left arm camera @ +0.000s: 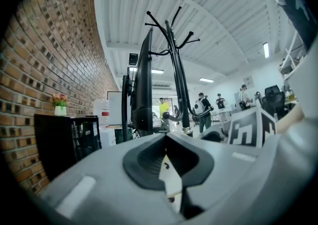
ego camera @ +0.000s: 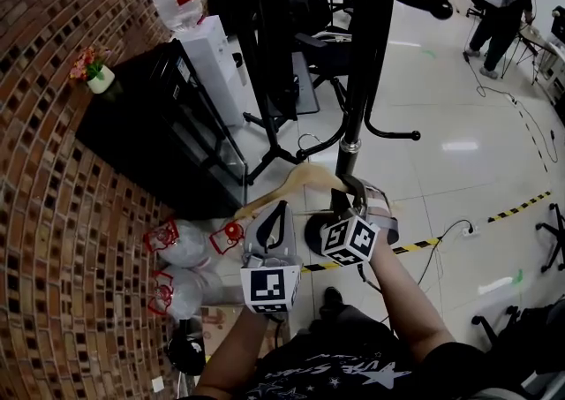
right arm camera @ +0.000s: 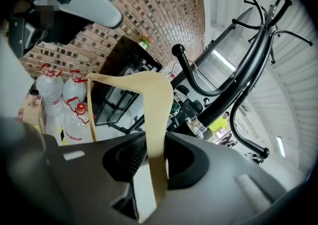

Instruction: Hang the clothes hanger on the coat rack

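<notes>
The right gripper point(ego camera: 353, 195) has its jaws clamped on one wooden arm of the clothes hanger point(ego camera: 300, 179); in the right gripper view the pale wood runs straight up between the dark pads point(right arm camera: 130, 155), which press on it from both sides. The hanger is in the air, low down, just in front of the lower pole of the black coat rack point(ego camera: 369, 54) and above its round base. It rests on none of the rack's hooks, which curve out well above it. The hanger's own hook cannot be made out.

The left gripper point(ego camera: 281, 210) sits just beside the right one, under the hanger's other end. Its jaws are closed tip to tip with nothing between them, as the left gripper view shows.

Along the floor's edge at the brick wall point(ego camera: 53, 239) lie clear water bottles point(ego camera: 181, 244) with red handles. Further along the wall stand a black cabinet point(ego camera: 146, 129) bearing a small flower pot point(ego camera: 99, 79), and a water dispenser point(ego camera: 212, 54).
</notes>
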A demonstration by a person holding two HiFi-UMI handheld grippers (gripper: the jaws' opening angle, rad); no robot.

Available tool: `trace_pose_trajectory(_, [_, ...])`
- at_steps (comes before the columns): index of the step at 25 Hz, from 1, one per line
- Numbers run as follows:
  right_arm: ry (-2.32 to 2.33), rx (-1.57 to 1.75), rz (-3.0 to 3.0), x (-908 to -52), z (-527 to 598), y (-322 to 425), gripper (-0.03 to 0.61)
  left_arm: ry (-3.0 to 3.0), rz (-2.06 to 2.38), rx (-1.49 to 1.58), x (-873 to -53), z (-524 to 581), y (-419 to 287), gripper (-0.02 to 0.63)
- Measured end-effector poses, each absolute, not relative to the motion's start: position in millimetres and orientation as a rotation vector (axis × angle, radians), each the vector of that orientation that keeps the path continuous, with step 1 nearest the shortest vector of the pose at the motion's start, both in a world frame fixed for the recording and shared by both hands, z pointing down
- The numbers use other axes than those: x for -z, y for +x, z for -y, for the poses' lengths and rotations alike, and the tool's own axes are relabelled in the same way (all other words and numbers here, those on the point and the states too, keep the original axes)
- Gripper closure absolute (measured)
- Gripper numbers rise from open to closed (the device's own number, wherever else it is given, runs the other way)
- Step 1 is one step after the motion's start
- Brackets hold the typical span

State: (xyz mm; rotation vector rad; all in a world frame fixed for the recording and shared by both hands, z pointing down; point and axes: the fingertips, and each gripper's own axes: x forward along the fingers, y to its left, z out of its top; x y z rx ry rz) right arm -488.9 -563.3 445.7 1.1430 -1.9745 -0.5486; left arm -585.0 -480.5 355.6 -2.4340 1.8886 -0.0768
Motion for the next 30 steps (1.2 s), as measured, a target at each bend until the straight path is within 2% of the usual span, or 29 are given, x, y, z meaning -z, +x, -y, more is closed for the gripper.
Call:
trace_pose_trajectory(14, [1.174, 0.515, 1.937, -472.9, 563.9, -456.7, 0.471, -2.456, -1.863, 0.097, -359.2, 485.1, -571.6, 0.609])
trace_pose_trajectory(30, [1.131, 0.631, 2.052, -469.2, 555.3, -468.6, 0.453, -2.483, -1.840, 0.102, -357.4, 481.0, -563.1, 0.609])
